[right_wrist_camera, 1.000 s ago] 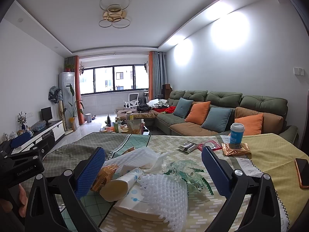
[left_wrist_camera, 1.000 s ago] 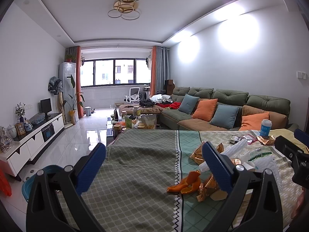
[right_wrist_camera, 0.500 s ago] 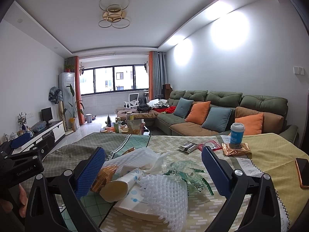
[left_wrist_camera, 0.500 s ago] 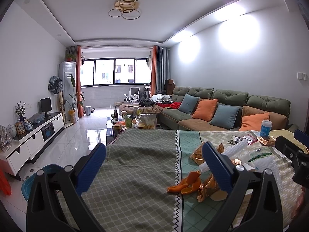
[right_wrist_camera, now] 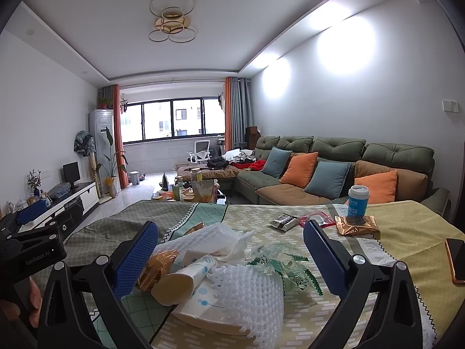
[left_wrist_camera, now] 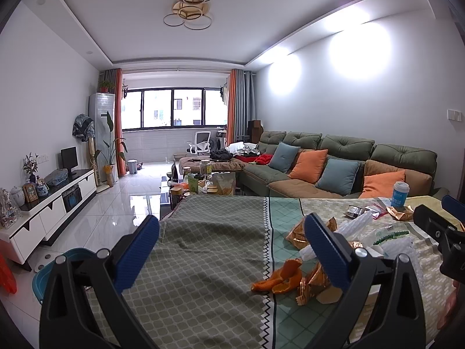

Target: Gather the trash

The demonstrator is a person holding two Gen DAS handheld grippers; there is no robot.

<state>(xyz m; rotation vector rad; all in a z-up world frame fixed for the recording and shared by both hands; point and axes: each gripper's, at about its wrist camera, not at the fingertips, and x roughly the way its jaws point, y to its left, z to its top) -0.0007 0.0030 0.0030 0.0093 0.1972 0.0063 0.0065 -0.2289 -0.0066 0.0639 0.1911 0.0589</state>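
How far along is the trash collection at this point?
Nothing looks collected yet. Both the left gripper and right gripper are open and empty. Still on the patterned tablecloth: orange peel, white foam net, rolled paper cup, gold foil wrapper. A blue bin sits on the floor.

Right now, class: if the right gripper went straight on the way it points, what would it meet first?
Probably the white foam net lying between its open jaws, with the paper cup beside it; depth is hard to judge.

Matt cloth tablecloth [right_wrist_camera: 407, 226], probably foam netting [right_wrist_camera: 250, 296]
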